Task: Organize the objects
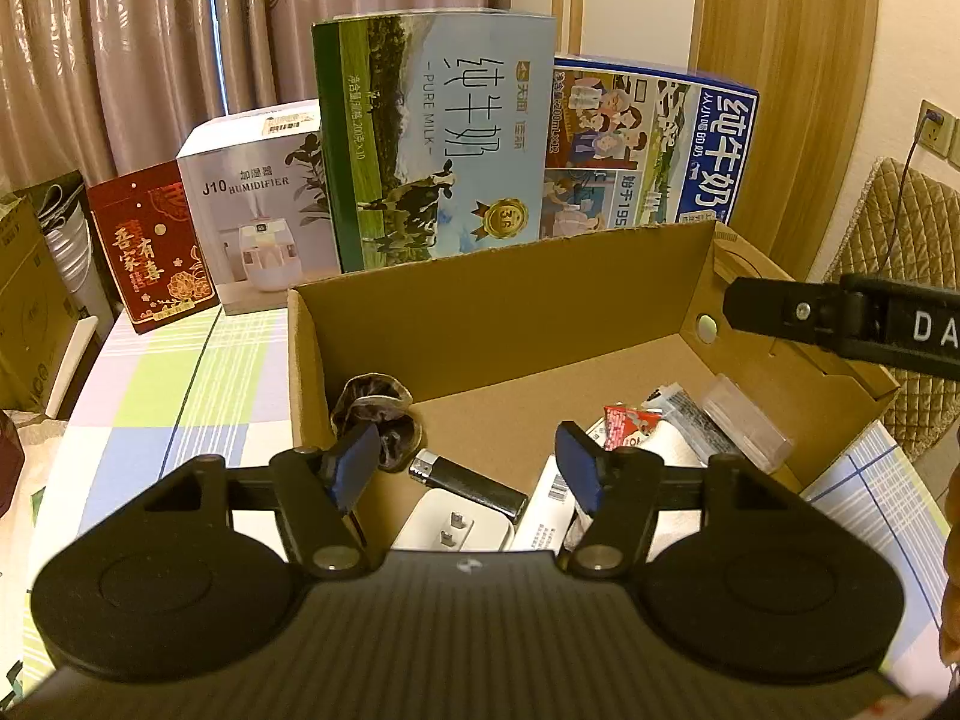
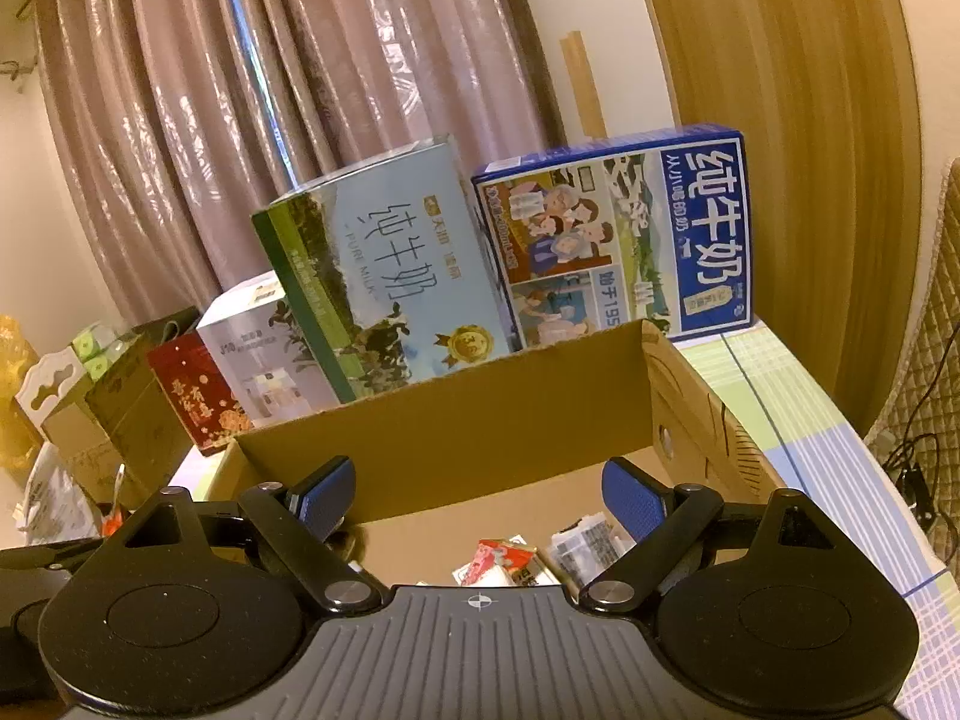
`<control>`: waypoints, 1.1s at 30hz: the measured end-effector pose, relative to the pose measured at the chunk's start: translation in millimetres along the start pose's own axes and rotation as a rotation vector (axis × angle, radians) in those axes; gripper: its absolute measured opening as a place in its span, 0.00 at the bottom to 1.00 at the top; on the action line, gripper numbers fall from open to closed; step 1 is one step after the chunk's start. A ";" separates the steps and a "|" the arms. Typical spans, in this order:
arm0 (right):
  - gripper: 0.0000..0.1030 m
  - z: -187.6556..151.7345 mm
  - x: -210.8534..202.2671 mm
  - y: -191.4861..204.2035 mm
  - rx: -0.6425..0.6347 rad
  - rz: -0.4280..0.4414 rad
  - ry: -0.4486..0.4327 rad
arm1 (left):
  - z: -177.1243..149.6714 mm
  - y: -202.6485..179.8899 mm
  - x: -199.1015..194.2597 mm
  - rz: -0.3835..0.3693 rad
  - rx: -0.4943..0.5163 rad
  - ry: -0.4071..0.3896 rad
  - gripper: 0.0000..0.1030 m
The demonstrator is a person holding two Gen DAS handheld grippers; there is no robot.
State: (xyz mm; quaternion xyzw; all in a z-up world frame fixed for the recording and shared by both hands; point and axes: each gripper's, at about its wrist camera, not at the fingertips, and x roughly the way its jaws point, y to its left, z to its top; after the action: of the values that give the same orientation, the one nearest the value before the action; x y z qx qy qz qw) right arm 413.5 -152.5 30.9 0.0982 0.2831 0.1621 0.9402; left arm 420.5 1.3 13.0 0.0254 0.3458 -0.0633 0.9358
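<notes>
Your left gripper (image 1: 468, 468) hangs spread and empty over the cardboard box (image 1: 480, 312); your right gripper (image 2: 477, 501) too. The lighter (image 1: 468, 483), charger (image 1: 450, 525) and packets (image 1: 678, 420) already lie inside, so little seems left.

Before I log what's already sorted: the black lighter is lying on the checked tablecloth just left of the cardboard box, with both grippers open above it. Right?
Not quite. The black lighter lies inside the cardboard box, not on the tablecloth, as the left wrist view shows. The left gripper and right gripper are indeed open.
</notes>
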 end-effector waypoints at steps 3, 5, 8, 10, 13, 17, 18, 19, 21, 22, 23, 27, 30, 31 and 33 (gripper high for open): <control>0.84 -1.9 -2.1 -2.3 -0.007 -0.010 0.006 | -1.3 1.3 -4.1 0.008 0.001 -0.003 0.67; 0.84 -2.5 -4.6 -6.0 0.001 -0.017 0.007 | -1.6 2.5 -7.5 0.014 -0.004 -0.002 0.70; 0.84 -2.3 -10.0 -9.9 0.005 -0.026 0.006 | -2.7 4.1 -14.9 0.023 -0.005 -0.006 0.76; 0.89 -2.0 -16.3 -12.0 0.008 -0.032 0.008 | -3.2 5.9 -21.1 0.024 -0.011 -0.015 0.83; 0.98 -2.5 -29.6 -14.7 0.013 -0.047 -0.004 | -5.0 7.6 -33.1 0.035 -0.020 -0.036 0.92; 0.98 -0.1 -44.1 -15.2 -0.019 -0.046 0.014 | -11.4 6.4 -53.2 0.028 -0.047 -0.052 0.99; 0.98 0.3 -48.2 -15.4 -0.030 -0.049 0.024 | -12.4 5.6 -57.6 0.026 -0.051 -0.051 0.99; 0.98 0.7 -52.4 -15.8 -0.040 -0.049 0.037 | -13.6 4.0 -63.2 0.025 -0.054 -0.050 0.99; 0.98 1.5 -60.9 -16.7 -0.059 -0.046 0.071 | -15.8 0.5 -76.0 0.027 -0.059 -0.054 0.99; 0.98 1.9 -64.9 -16.8 -0.065 -0.045 0.086 | -17.2 -1.8 -82.7 0.028 -0.057 -0.057 0.99; 0.98 2.2 -69.8 -16.7 -0.072 -0.042 0.101 | -18.3 -4.7 -90.0 0.032 -0.056 -0.060 0.99; 0.98 2.7 -95.9 -16.3 -0.096 -0.038 0.134 | -21.9 -14.8 -120.4 0.038 -0.054 -0.079 0.99; 0.98 3.4 -121.7 -16.4 -0.104 -0.030 0.141 | -24.3 -20.9 -146.4 0.043 -0.058 -0.090 0.99; 0.98 3.9 -131.0 -16.2 -0.106 -0.023 0.143 | -25.5 -23.5 -156.0 0.049 -0.056 -0.092 0.99; 0.98 6.2 -145.8 -14.6 -0.114 -0.018 0.146 | -28.6 -28.4 -176.6 0.058 -0.052 -0.097 0.99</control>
State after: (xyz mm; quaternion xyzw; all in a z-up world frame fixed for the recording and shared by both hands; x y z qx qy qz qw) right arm 305.9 -219.2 104.9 0.0299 0.3419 0.1760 0.9226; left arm 265.2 -6.4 106.0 0.0078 0.3007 -0.0281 0.9533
